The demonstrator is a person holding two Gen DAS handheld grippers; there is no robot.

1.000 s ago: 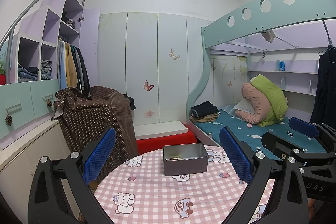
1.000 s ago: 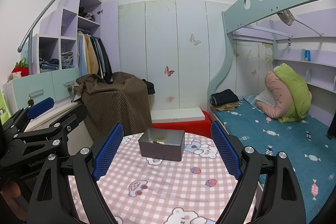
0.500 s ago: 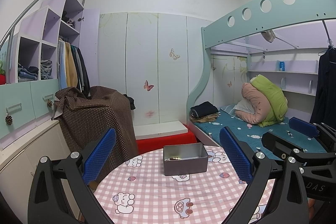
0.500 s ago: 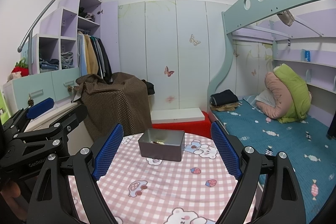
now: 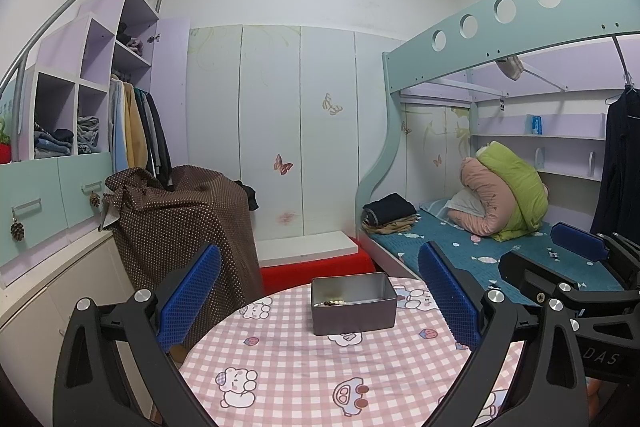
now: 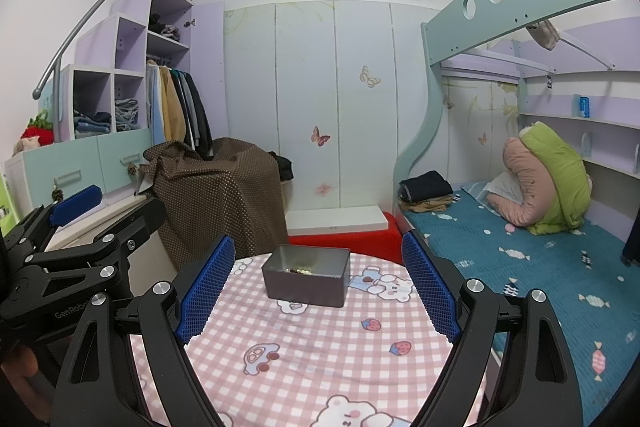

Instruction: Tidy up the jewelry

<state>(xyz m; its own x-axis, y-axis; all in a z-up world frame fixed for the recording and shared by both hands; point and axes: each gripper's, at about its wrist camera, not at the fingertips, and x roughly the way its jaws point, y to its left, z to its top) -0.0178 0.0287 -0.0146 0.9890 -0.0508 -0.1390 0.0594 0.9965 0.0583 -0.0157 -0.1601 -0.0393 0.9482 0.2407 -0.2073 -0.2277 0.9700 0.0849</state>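
Beads (image 5: pixel 333 303) of jewelry lie inside the grey tin box (image 5: pixel 354 311), which sits toward the far side of the round table (image 5: pixel 288 367) with its pink checked cloth. Short of the box, above the cloth, the left gripper (image 5: pixel 318 301) and right gripper (image 6: pixel 316 293) both hover with jaws spread wide, holding nothing. Beyond the box stands the wardrobe (image 5: pixel 276 131).

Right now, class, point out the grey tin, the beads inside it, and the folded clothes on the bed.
grey tin (image 5: pixel 354 317): left wrist view, front wall.
beads (image 5: pixel 330 303): left wrist view, middle of the strand.
folded clothes (image 6: pixel 426 185): right wrist view, dark top garment.
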